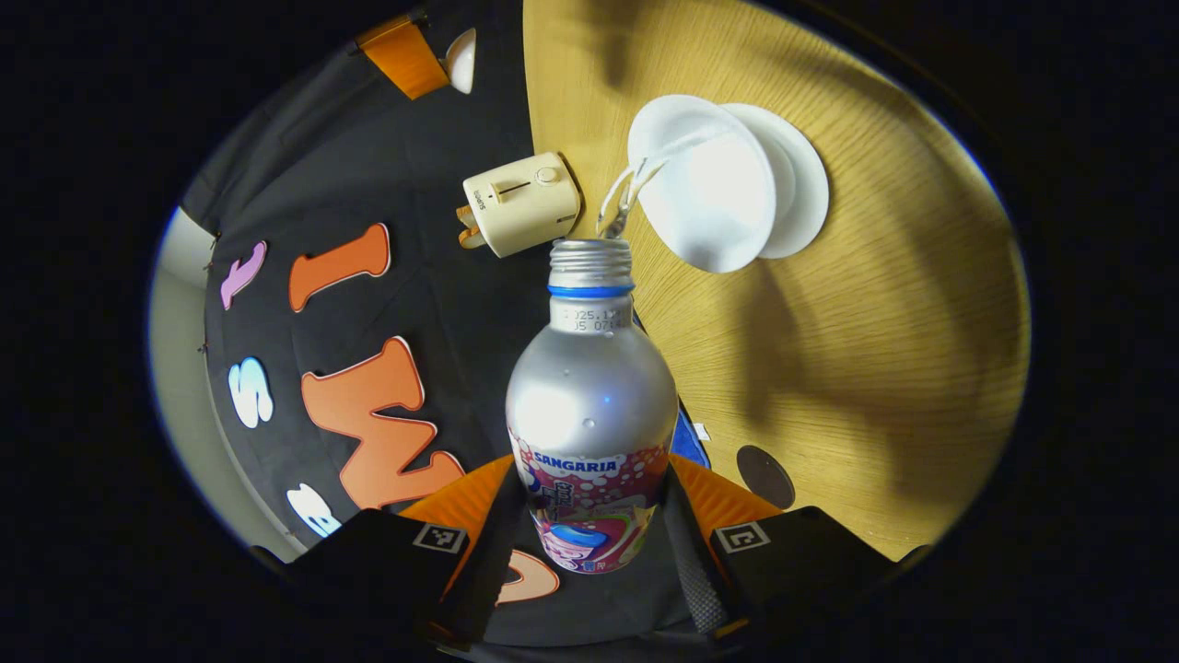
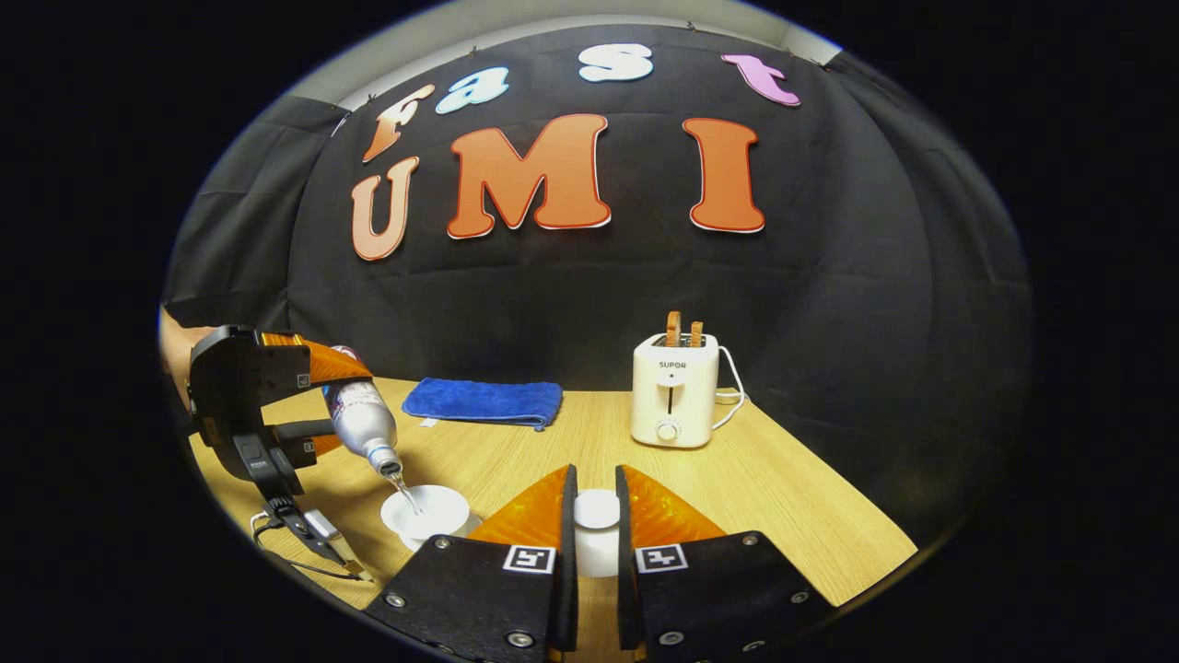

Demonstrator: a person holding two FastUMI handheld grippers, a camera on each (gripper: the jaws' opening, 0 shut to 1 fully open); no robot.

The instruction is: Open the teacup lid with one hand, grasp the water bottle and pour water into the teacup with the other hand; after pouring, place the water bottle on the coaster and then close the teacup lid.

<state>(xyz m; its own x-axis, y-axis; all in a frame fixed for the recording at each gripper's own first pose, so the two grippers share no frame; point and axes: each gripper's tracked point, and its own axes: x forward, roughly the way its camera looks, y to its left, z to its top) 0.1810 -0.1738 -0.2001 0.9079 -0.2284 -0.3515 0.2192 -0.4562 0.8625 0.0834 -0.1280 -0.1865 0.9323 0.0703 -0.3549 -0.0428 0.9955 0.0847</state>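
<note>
In the left gripper view my left gripper [image 1: 589, 516] is shut on a silver water bottle [image 1: 589, 405] with a pink label, tipped over the white teacup [image 1: 705, 180]. A thin stream of water [image 1: 622, 198] runs from the open neck into the cup, which sits on a white saucer [image 1: 801, 180]. The dark round coaster [image 1: 764, 476] lies on the table near the gripper. In the right gripper view my right gripper [image 2: 596, 525] is shut on the white teacup lid [image 2: 597, 529], held above the table. Far left there, the other gripper [image 2: 249, 387] tilts the bottle [image 2: 362, 414] over the teacup [image 2: 426, 511].
A cream toaster [image 2: 674, 391] with toast in its slots stands at the back of the wooden table [image 2: 783, 497], its cord trailing right. A folded blue cloth [image 2: 484, 402] lies at the back left. A cable [image 2: 304, 534] hangs below the left gripper.
</note>
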